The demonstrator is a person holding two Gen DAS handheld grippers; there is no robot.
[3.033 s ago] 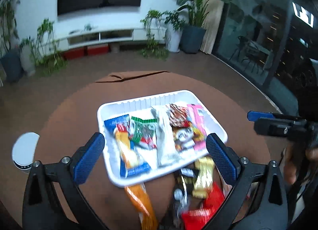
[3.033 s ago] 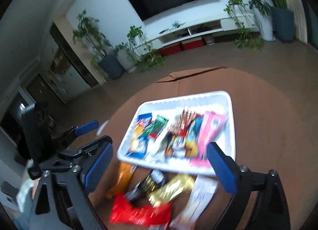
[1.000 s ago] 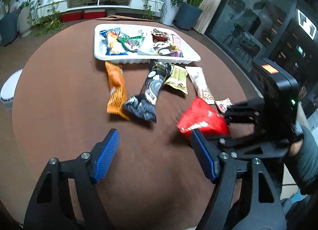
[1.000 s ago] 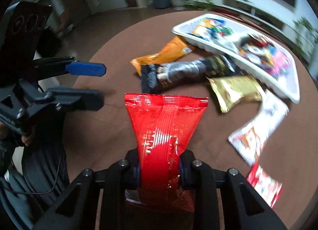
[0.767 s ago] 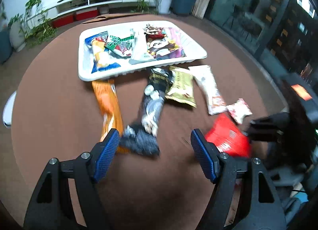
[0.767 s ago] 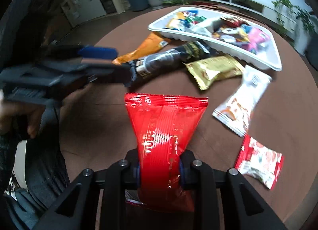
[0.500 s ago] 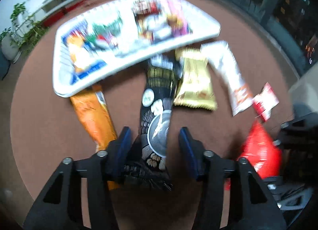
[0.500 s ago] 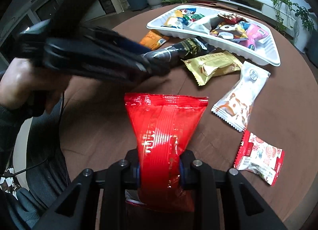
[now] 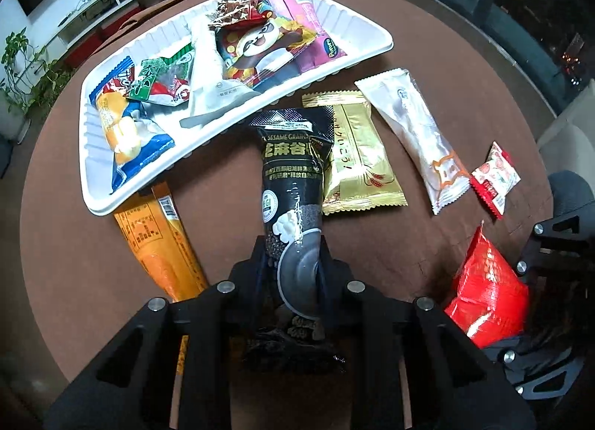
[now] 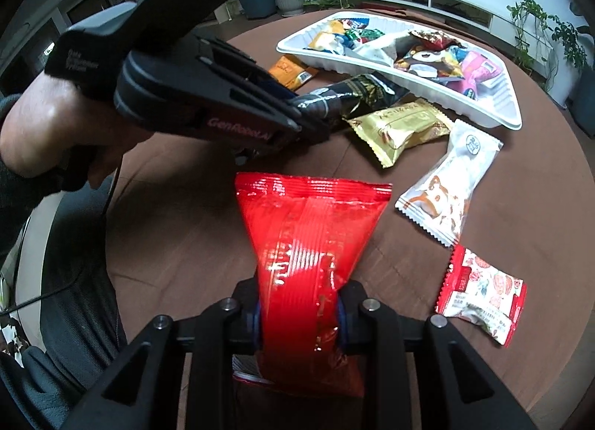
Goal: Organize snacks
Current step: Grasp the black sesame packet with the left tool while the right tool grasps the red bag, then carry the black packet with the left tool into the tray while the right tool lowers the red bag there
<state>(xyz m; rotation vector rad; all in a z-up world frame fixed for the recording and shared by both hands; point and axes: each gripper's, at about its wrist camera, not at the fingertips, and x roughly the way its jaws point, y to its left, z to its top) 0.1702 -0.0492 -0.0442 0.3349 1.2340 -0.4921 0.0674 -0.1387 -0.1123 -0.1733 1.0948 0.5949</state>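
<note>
My left gripper (image 9: 295, 281) is shut on the near end of a long black sesame snack packet (image 9: 290, 166), which lies pointing toward the white tray (image 9: 93, 188). The tray holds several snack packets. My right gripper (image 10: 297, 314) is shut on a red snack bag (image 10: 308, 244) and holds it upright above the brown table; the bag also shows in the left wrist view (image 9: 487, 292). The left gripper (image 10: 312, 129) and black packet (image 10: 353, 93) show in the right wrist view.
Loose on the round brown table (image 9: 74, 244) lie an orange packet (image 9: 160, 240), a gold packet (image 9: 357, 162), a white packet (image 9: 420, 132) and a small red-and-white packet (image 9: 494, 177). The table edge curves close on all sides. A person's hand (image 10: 44, 125) holds the left gripper.
My left gripper moved forward to the black packet and shut on its near end. My right gripper has kept hold of the red bag, near the table's front right.
</note>
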